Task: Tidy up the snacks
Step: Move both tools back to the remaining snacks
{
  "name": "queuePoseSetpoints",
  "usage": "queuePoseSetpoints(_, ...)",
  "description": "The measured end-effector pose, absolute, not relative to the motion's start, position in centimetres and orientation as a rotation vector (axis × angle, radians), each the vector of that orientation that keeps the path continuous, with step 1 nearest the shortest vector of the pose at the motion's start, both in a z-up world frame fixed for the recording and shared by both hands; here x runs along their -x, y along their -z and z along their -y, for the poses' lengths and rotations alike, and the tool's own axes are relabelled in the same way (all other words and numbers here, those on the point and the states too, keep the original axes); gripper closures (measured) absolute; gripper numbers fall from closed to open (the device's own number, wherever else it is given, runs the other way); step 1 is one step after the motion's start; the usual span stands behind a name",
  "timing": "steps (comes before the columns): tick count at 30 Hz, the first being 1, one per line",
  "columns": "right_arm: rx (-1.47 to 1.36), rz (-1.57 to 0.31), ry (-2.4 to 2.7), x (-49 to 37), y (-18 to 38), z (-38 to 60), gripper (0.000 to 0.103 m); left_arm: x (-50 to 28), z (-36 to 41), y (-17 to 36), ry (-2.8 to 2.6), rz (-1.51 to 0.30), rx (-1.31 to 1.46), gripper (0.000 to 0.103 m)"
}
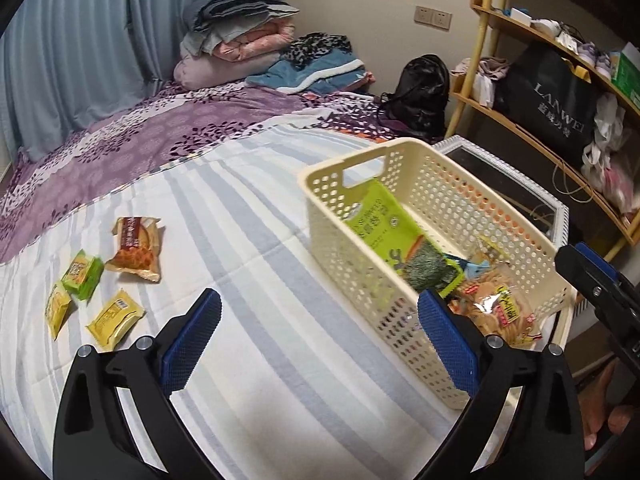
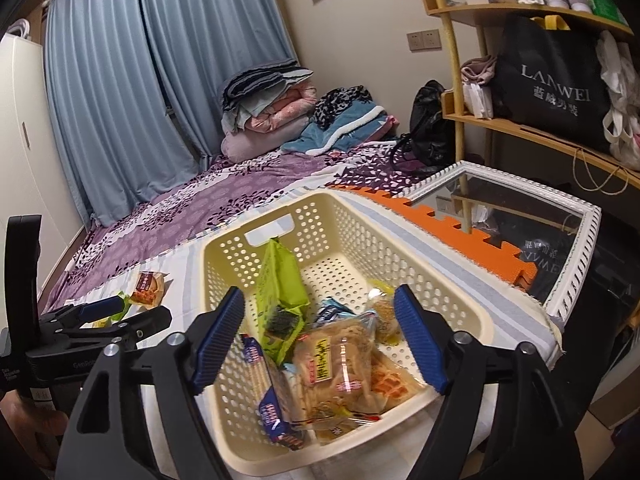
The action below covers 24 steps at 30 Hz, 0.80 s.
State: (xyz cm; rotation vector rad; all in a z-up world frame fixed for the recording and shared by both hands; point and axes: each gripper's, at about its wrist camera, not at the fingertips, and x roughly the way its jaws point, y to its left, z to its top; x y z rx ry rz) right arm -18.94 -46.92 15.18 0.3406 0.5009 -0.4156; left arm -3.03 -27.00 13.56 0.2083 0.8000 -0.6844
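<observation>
Four snack packets (image 1: 96,284) lie left of left gripper (image 1: 320,340)—fingers apart.

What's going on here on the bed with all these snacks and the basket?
A person with a gripper in each hand is sorting snacks into a cream basket on the bed. Both the left gripper and right gripper are open and empty. Several packets are already inside; four small packets lie on the striped sheet beside it.
</observation>
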Motion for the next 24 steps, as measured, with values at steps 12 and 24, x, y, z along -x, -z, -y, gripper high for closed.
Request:
queuePoseSetpoints(12,-0.271,-0.534,0.288,15.4,-15.6,41.4,0.021,-0.6,19.9,-13.3,0.575,-0.813,-0.103,0.003)
queuePoseSetpoints(24,-0.186,-0.629,0.109,10.6,-14.2,33.8,0.021,-4.0,12.3,-12.1,0.465,-0.824,-0.060,0.003)
